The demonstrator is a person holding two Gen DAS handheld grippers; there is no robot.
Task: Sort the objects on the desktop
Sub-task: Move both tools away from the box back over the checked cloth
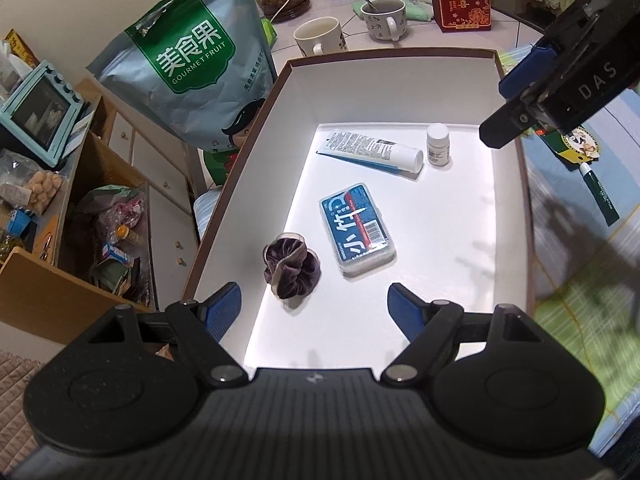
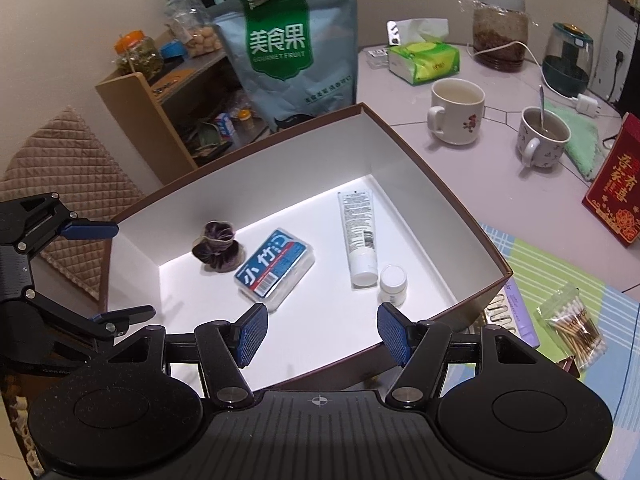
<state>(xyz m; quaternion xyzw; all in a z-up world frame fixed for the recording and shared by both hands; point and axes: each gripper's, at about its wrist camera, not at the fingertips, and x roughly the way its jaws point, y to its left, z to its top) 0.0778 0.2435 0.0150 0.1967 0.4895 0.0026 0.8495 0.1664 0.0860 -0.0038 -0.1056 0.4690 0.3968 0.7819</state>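
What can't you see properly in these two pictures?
- Left wrist view: the green tube outside the box is partly covered by the right gripper.
- Right wrist view: the small white bottle has a label too small to read.
- Right wrist view: the purple pack beside the cotton swabs is hidden behind the box corner.

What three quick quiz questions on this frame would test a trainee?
1. True or false: the scrunchie lies inside the box.
2. Which item stands upright in the box? A) tube B) small white bottle C) blue pack
3. Fill in: both the left gripper and the right gripper have jaws that are ____ and hold nothing.

Key: 1 true; 2 B; 3 open.
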